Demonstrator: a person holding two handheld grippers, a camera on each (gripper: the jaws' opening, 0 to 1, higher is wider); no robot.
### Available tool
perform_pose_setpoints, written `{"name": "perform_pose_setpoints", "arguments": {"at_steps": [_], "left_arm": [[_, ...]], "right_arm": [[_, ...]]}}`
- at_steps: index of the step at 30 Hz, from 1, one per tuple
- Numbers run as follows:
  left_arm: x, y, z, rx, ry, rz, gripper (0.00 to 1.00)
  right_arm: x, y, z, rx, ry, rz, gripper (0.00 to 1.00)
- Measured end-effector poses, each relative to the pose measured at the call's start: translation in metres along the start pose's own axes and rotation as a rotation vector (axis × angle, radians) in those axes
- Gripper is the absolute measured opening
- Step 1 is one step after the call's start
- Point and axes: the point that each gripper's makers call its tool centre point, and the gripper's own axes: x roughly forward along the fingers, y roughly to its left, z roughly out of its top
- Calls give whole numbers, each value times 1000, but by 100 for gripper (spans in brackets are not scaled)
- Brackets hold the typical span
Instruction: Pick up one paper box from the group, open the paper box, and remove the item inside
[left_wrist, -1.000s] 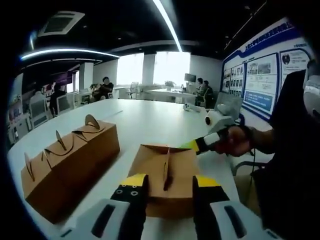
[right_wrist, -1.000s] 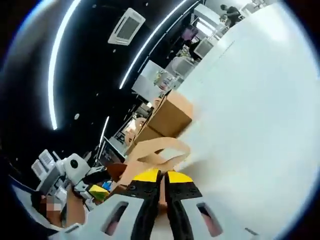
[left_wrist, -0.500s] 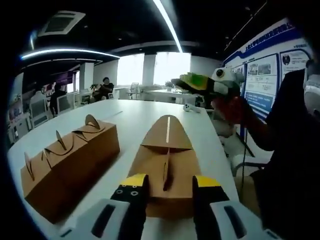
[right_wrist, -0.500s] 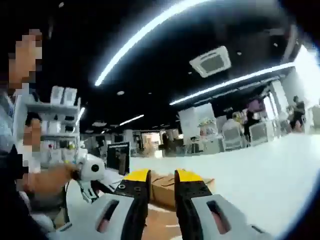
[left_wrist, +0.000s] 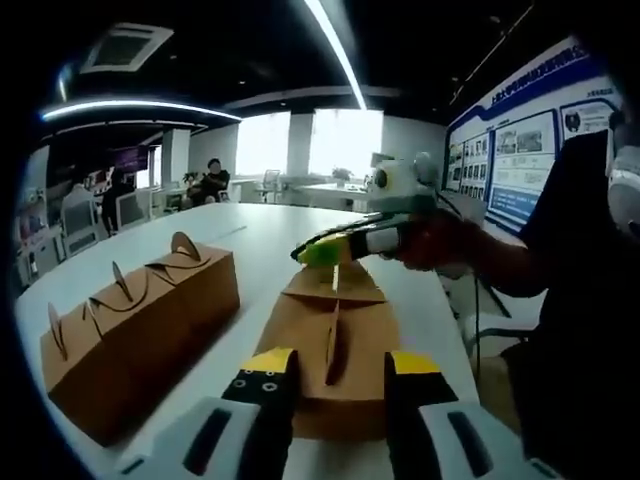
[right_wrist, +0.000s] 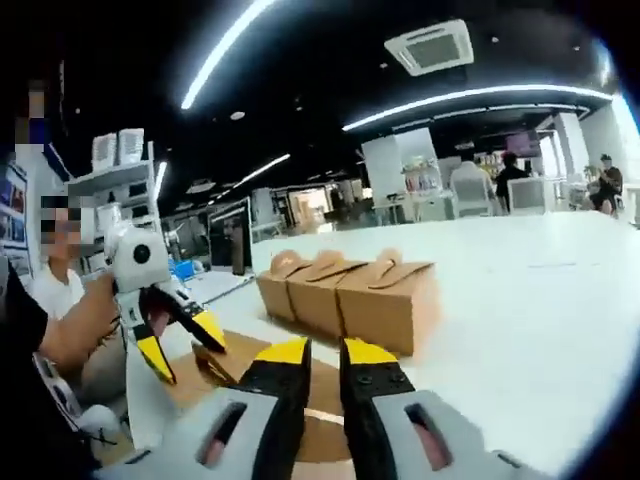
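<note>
One brown paper box (left_wrist: 330, 335) lies on the white table (left_wrist: 270, 235) with its far flap folded out flat and a thin handle fin standing up along its middle. My left gripper (left_wrist: 340, 365) is open, its yellow-tipped jaws straddling the box's near end. In the right gripper view that same left gripper (right_wrist: 180, 345) stands spread over the box (right_wrist: 190, 390). My right gripper (left_wrist: 318, 252), held in a hand, hovers just above the box's far flap. In its own view the right gripper (right_wrist: 325, 360) has its jaws almost together, with nothing between them.
A row of joined brown boxes (left_wrist: 140, 320) with curved handles sits left of the open one, and stands mid-table (right_wrist: 350, 290) in the right gripper view. Seated people and chairs are at the room's far end. Posters cover the wall on the right (left_wrist: 520, 170).
The right gripper let go of the flap it was pinching, swung up, then came back down over the box's far end. The flap has unfolded outward. The left gripper stayed put.
</note>
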Motion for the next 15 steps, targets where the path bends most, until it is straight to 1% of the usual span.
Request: {"name": "perform_pose_setpoints", "arguments": {"at_steps": [3, 4, 5, 8, 10, 12, 14, 15], "left_arm": [[-1, 1, -1, -3, 2, -8, 36], [-1, 2, -1, -4, 4, -10, 36], [-1, 3, -1, -4, 6, -10, 36], [1, -1, 0, -5, 10, -13, 35], [4, -3, 1, -5, 10, -14, 34], [6, -3, 1, -3, 20, -12, 33], [6, -4, 1, -1, 31, -10, 33], [6, -4, 1, -2, 33, -10, 33]], "right_arm": [[6, 9, -7, -14, 9, 20, 8], [7, 13, -9, -8, 9, 35, 5], [8, 18, -10, 2, 8, 48, 3], [11, 22, -15, 9, 6, 53, 3], [14, 24, -24, 23, 35, 56, 3], [15, 24, -37, 5, 78, 44, 3], [14, 22, -43, 8, 87, 43, 3], [13, 22, -44, 37, 86, 46, 3]]}}
